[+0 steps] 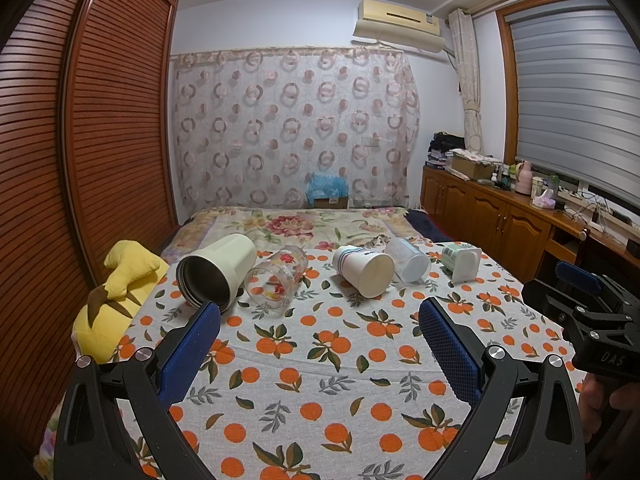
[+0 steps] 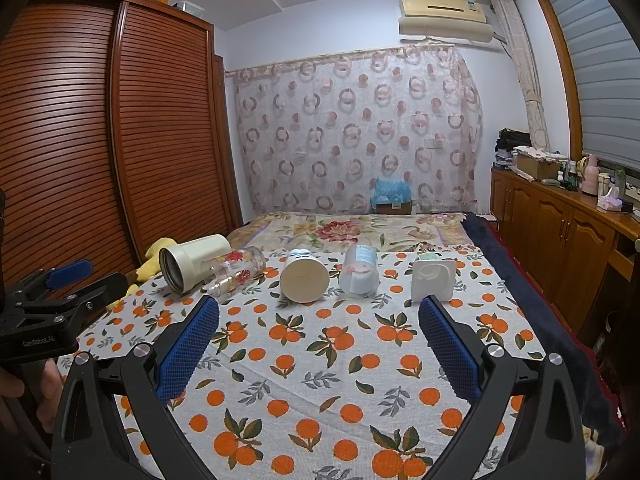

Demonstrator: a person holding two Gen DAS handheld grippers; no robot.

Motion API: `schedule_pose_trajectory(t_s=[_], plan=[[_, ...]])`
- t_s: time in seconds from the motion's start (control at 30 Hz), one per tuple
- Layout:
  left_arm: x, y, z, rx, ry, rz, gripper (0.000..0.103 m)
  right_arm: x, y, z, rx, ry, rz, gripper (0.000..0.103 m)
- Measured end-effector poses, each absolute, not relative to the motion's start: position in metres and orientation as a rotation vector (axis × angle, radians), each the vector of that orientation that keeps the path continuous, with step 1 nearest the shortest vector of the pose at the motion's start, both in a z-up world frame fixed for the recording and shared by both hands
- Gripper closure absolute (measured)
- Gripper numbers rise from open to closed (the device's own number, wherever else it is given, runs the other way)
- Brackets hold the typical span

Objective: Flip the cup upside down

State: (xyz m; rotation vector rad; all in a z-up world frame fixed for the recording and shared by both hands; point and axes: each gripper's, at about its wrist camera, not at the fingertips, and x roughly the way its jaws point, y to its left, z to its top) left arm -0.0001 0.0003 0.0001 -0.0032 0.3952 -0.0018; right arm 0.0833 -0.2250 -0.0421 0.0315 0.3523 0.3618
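Several cups lie on their sides in a row on the orange-print cloth [image 1: 320, 360]: a cream steel-lined tumbler [image 1: 218, 272] [image 2: 192, 264], a clear glass with red flowers [image 1: 276, 280] [image 2: 234, 274], a paper cup [image 1: 364, 270] [image 2: 304, 278], a translucent plastic cup [image 1: 408, 260] [image 2: 360, 270] and a white square-based cup [image 1: 460, 260] [image 2: 432, 278]. My left gripper [image 1: 320, 320] is open and empty, short of the cups. My right gripper [image 2: 320, 320] is open and empty, also short of them; it shows at the right edge of the left wrist view [image 1: 580, 304].
A yellow plush toy [image 1: 116, 304] lies at the bed's left edge beside the slatted wardrobe [image 1: 100, 140]. A wooden cabinet [image 2: 560, 240] with clutter runs along the right. A floral blanket [image 2: 352, 232] covers the far bed.
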Motion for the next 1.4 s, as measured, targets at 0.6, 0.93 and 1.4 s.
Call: schedule_pose_trajectory(t_s=[0.6,0.93,1.4], plan=[[0.0,0.0,0.0,-0.004,0.393,-0.002,0.007,0.083,-0.225,-0.042,0.03,0.351,0.361,0.002],[0.0,0.0,0.0,-0.004,0.392,-0.002,0.007,0.084,-0.226,-0.043,0.03,0.351,0.362,0.002],[0.037,0.004,-0.019,0.022,0.479,-0.042,0.007,0.108,-0.221,-0.043,0.006,0.398,0.389,0.008]])
